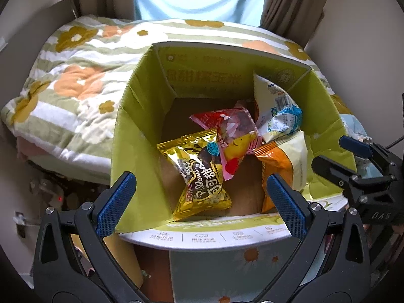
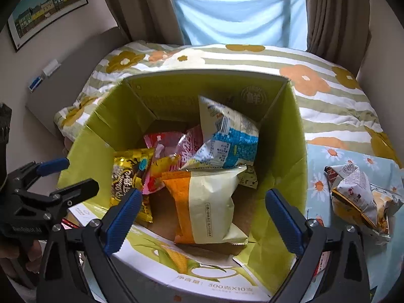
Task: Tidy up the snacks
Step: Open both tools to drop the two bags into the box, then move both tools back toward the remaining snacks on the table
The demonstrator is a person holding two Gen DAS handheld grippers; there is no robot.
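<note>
Below spread fingers (image 2: 122,217), boxed snacks (image 2: 209,202)

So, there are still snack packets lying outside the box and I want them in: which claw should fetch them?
Probably the right claw. The loose packets lie on the daisy cloth on its side of the green box; it is open and empty. The left claw, also open, faces the box with no loose packets in its view.

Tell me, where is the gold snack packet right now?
The gold snack packet lies inside the green cardboard box, at its left side, beside the pink packet.
</note>
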